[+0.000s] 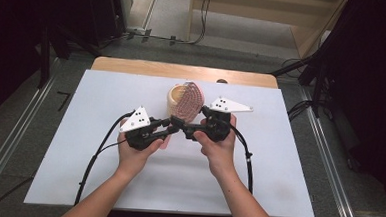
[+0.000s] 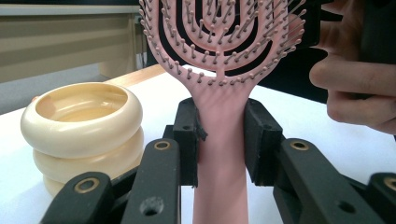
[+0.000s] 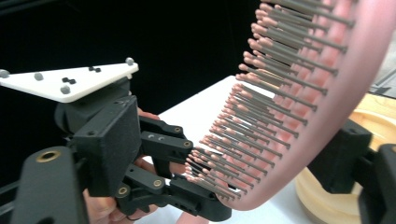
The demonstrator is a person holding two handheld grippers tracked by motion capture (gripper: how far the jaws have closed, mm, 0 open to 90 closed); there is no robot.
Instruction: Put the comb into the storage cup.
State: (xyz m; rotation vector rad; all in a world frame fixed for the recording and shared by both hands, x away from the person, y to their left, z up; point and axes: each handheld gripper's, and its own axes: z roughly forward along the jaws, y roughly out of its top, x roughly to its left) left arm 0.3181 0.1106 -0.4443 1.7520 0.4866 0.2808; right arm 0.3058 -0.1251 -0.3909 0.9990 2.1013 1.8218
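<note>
Two tools meet just in front of the cream ringed holder (image 1: 178, 100): the left tool (image 1: 172, 123) is clamped on the pink hairbrush (image 2: 219, 74) handle, the right tool's (image 1: 186, 129) jaw gap I cannot tell, so keep the left clamp firm and the brush upright while guiding it to the holder's mouth.

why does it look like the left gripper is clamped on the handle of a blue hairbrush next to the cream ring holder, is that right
Not quite: the hairbrush is pink, not blue, as the left gripper view shows. The rest holds: the left gripper is clamped on its handle, with the cream ring holder beside it.
</note>
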